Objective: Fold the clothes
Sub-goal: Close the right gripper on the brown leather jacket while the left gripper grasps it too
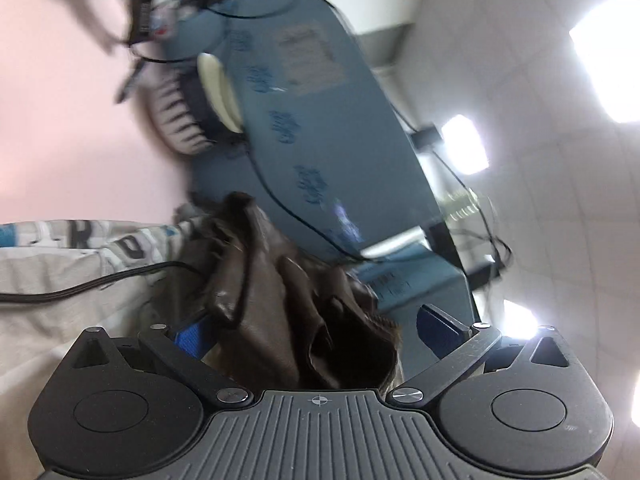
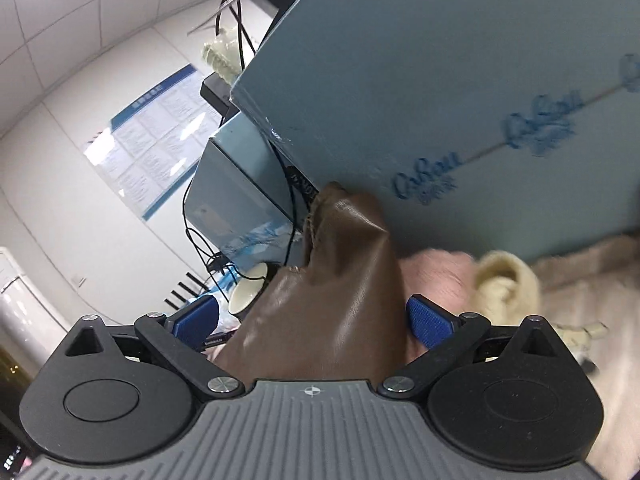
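A dark brown leather-like garment (image 1: 276,300) fills the space between the blue pads of my left gripper (image 1: 312,330), bunched and lifted, with the camera tilted up toward the ceiling. The same brown garment (image 2: 332,300) sits between the pads of my right gripper (image 2: 314,320) and rises to a point ahead. On both grippers the blue pads stand well apart with the cloth bulging between them; the contact itself is hidden by the cloth.
A blue foam board (image 1: 320,120) (image 2: 440,100) stands close ahead. Black cables (image 1: 80,284) cross a grey patterned sheet (image 1: 60,272). A pink garment (image 2: 440,276), a cream fleece piece (image 2: 508,284) and a cup (image 2: 248,292) lie beyond the right gripper.
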`<state>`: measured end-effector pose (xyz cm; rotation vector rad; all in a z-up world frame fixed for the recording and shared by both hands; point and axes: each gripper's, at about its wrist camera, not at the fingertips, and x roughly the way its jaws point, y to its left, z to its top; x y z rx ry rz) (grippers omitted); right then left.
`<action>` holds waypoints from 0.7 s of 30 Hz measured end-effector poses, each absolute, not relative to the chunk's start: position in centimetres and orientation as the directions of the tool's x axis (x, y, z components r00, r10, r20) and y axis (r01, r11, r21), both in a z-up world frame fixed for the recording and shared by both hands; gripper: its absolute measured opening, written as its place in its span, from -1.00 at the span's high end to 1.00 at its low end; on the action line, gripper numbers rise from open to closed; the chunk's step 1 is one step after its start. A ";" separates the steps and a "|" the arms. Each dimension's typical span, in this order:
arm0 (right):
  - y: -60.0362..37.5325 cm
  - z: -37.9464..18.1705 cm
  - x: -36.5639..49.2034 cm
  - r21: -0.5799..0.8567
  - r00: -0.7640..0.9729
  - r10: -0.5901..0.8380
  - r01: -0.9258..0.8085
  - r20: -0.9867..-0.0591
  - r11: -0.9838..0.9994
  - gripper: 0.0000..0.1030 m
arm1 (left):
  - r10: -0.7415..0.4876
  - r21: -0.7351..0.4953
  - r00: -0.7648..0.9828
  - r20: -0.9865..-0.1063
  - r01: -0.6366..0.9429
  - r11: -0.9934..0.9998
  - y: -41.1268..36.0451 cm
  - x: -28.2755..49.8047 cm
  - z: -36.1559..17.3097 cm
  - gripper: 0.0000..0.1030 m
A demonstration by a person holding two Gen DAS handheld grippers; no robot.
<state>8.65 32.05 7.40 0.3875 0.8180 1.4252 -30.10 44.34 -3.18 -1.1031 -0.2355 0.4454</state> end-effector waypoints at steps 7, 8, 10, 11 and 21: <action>32.9 7.2 7.3 0.572 -0.006 0.958 -0.803 -0.287 0.166 -0.28 | 0.501 -0.818 0.864 -0.059 -0.329 0.471 43.7 -29.0 -2.7 -1.00; 33.0 7.1 7.1 0.555 0.001 0.957 -0.815 -0.290 0.169 -0.13 | 0.519 -0.811 0.851 -0.075 -0.355 0.466 43.6 -28.9 -2.7 -0.98; 32.9 7.1 6.0 0.479 0.048 0.952 -0.856 -0.302 0.195 0.33 | 0.555 -0.795 0.825 -0.103 -0.404 0.452 43.5 -28.8 -2.6 -0.91; 32.7 7.1 5.4 0.447 0.064 0.951 -0.872 -0.301 0.200 0.34 | 0.570 -0.794 0.814 -0.111 -0.418 0.442 43.5 -28.9 -2.6 -0.85; 29.4 6.9 2.1 0.555 -0.072 0.992 -0.832 -0.104 -0.002 0.71 | 0.693 -0.754 0.713 -0.108 -0.513 0.410 43.4 -30.3 -2.9 0.47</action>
